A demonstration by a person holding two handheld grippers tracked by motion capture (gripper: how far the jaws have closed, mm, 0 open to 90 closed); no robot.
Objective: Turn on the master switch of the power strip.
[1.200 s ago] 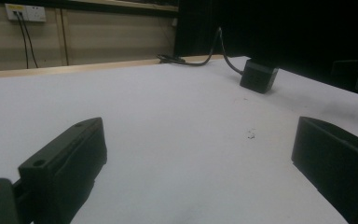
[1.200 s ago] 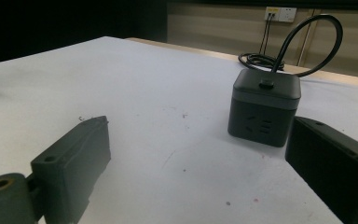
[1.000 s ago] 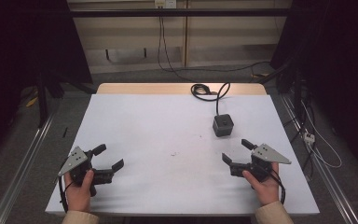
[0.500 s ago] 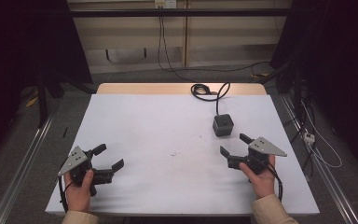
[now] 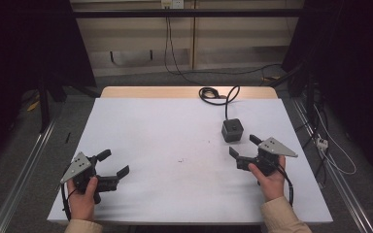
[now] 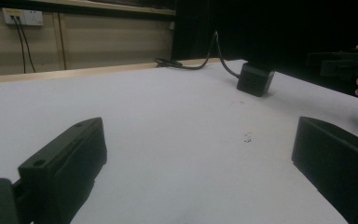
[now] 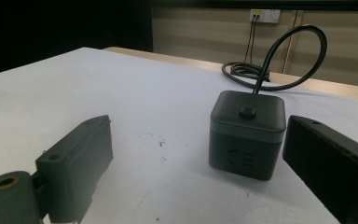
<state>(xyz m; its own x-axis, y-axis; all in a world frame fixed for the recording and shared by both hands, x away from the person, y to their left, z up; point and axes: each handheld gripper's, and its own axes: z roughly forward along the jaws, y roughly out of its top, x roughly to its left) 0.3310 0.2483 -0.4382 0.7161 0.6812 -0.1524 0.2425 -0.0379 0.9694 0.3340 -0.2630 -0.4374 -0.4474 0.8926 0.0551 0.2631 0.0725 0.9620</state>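
Broadly, the room is dim, with dark curtains at both sides, a pale panelled back wall and a wall socket point(image 5: 171, 4) high up. Below it the desk point(image 5: 165, 126) carries a flat white top, slightly scuffed, with a bare wooden strip along the far edge. Smaller, the black socket cube point(image 5: 232, 130) sits right of centre, its thick cable point(image 5: 218, 94) looping to a coil at the far edge. It looks rigid, boxy and fairly light, its smooth plastic perhaps slippery; the flat side walls seem the best place to pinch, and the stiff cable may tug back. The right tool point(image 5: 243, 149) hovers just beside it, jaws spread wide, holding nothing. The left tool point(image 5: 112, 162) waits well apart, equally agape and empty.
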